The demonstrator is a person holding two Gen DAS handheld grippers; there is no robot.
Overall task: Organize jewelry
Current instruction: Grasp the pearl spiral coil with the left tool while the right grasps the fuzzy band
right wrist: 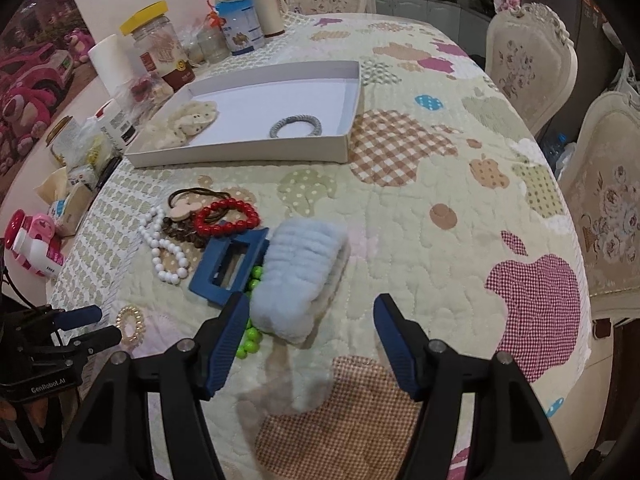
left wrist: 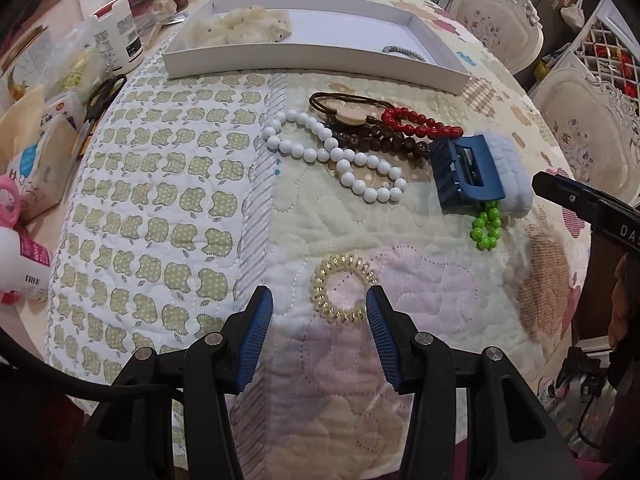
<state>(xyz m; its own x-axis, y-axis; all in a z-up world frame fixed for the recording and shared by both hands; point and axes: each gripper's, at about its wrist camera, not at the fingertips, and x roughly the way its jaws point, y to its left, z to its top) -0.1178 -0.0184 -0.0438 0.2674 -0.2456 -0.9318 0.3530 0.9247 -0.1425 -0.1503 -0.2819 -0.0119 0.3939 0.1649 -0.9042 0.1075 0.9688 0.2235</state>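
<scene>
Your left tongs are spread wide, empty, straddling the clear coiled hair tie near the surface's front edge. Your right tongs also gape, empty, just beside the fluffy blue scrunchie, with bare quilt to its right. Glossy white bead bracelet, red beads, and hard blue claw clip cluster mid-surface. The shallow white tray sits behind.

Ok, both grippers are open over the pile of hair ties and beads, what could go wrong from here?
1. The blue claw clip lies over the green beads and against the fluffy blue scrunchie; lifting one may drag the others.
2. The white bead strand overlaps the brown beads; they could tangle.
3. The spiral hair tie is low and springy; the left gripper might pinch the quilt.
</scene>
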